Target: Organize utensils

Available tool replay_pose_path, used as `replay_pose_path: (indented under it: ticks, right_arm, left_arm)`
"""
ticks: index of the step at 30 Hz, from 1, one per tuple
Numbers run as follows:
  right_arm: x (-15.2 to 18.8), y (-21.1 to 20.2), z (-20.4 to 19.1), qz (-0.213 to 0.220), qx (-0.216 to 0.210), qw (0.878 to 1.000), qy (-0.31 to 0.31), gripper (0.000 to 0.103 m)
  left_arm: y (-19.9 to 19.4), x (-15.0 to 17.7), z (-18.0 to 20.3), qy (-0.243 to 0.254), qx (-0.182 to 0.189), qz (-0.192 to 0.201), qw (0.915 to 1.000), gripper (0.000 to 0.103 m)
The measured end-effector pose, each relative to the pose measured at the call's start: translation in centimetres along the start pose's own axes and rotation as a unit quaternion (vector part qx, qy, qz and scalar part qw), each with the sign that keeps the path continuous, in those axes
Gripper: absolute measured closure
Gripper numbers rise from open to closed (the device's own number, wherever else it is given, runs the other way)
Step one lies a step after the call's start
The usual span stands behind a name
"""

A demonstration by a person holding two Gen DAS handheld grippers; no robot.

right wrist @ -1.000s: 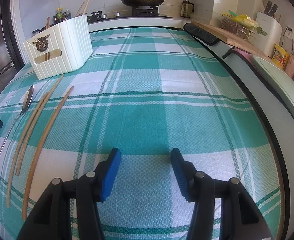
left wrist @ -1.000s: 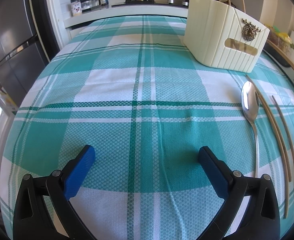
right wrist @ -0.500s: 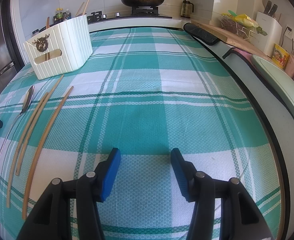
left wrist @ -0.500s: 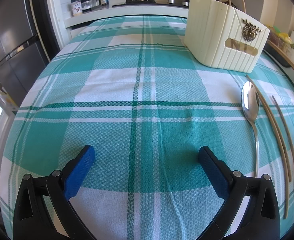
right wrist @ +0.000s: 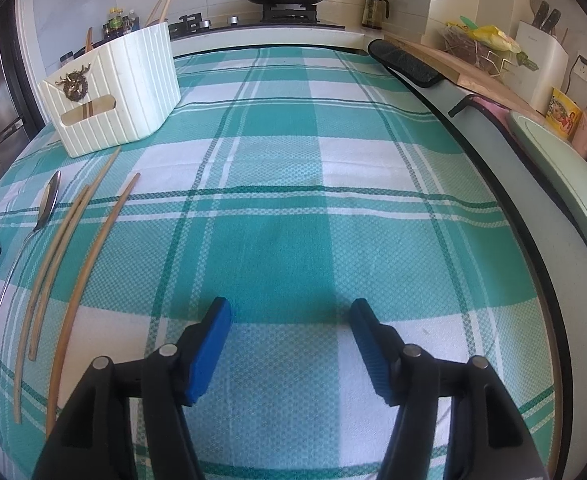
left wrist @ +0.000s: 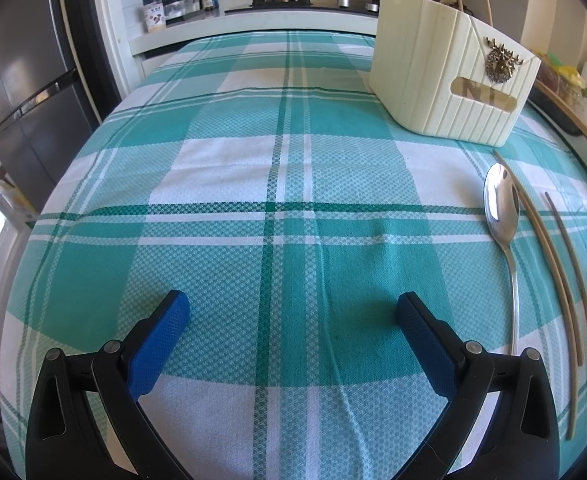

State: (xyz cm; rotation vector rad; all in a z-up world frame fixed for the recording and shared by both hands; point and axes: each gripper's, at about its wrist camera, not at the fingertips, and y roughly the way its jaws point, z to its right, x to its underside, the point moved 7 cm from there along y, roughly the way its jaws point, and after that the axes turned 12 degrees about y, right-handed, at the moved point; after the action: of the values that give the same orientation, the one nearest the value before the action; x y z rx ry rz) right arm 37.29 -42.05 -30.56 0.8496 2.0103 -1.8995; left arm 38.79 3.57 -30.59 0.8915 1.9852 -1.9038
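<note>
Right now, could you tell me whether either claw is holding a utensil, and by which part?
Nothing is held. The left claw and right claw are both open over the tablecloth; the spoon and chopsticks lie untouched.

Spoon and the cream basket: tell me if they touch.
Apart. The left wrist view shows tablecloth between the spoon bowl and the cream basket; the right wrist view shows the same gap.

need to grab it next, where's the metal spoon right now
The shiny metal spoon lies flat on the green plaid tablecloth, right side of the left wrist view, just left of the wooden chopsticks, below the cream ribbed basket.
</note>
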Motion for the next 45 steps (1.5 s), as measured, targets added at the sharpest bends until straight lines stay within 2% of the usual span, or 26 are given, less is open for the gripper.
replay_pose_path:
  ticks: [3, 4, 45]
  right_arm:
    - [-0.72, 0.84, -0.1, 0.011, -0.001, 1.0, 0.014, 0.022]
    - [-0.73, 0.99, -0.28, 0.012, 0.003, 1.0, 0.008, 0.022]
    - [-0.79, 1.05, -0.25, 0.013, 0.004, 1.0, 0.005, 0.022]
  left_arm:
    - [-0.01, 0.0, -0.02, 0.0, 0.0, 0.0, 1.0, 0.0]
    - [0.0, 0.0, -0.01, 0.0, 0.0, 0.0, 1.0, 0.0]
    - [0.01, 0.01, 0.01, 0.0, 0.001, 0.001, 1.0, 0.0]
